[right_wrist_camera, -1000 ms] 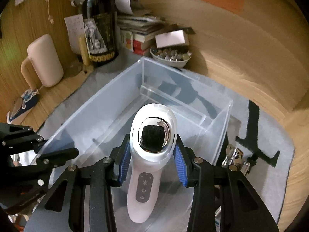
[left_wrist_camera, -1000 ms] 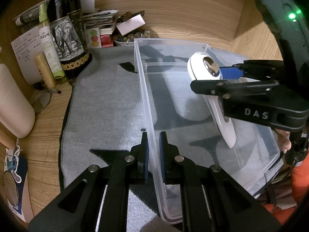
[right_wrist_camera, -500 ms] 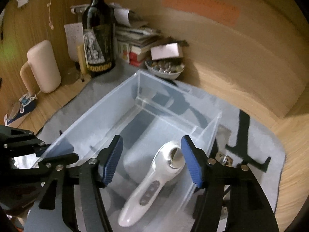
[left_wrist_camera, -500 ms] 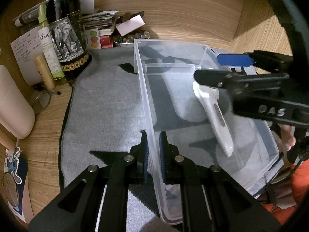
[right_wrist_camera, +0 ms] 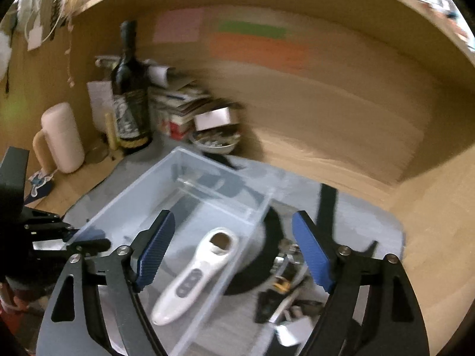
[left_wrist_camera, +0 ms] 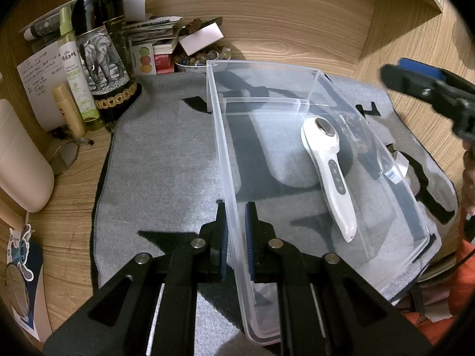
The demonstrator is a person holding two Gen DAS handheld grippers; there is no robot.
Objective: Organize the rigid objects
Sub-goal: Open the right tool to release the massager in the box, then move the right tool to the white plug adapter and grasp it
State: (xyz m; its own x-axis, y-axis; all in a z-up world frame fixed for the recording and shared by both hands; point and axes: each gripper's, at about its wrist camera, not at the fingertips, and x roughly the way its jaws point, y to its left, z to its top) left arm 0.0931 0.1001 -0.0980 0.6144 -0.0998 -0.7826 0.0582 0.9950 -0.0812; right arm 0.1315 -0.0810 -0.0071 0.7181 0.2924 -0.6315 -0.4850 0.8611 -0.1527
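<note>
A white handheld device [left_wrist_camera: 329,169] with a round metal head lies flat inside the clear plastic bin [left_wrist_camera: 299,68], in its large compartment; it also shows in the right wrist view [right_wrist_camera: 196,273]. My left gripper [left_wrist_camera: 236,231] is shut on the bin's left wall. My right gripper [right_wrist_camera: 231,252] is open and empty, raised above the bin [right_wrist_camera: 148,184]; in the left wrist view it shows at the far right [left_wrist_camera: 427,86]. Several small metal objects [right_wrist_camera: 285,270] lie on the grey mat just right of the bin.
A dark wine bottle [left_wrist_camera: 101,44], spray bottle [left_wrist_camera: 74,68], pink mug [left_wrist_camera: 17,160], stacked papers [left_wrist_camera: 154,29] and a bowl of stones [left_wrist_camera: 196,59] crowd the back left. Wooden walls [left_wrist_camera: 297,14] enclose the desk. A grey mat [left_wrist_camera: 166,148] lies under the bin.
My right gripper let go of the white device, which now lies in the bin. The gripper opened wide and pulled up and back to the right. The left gripper stayed put.
</note>
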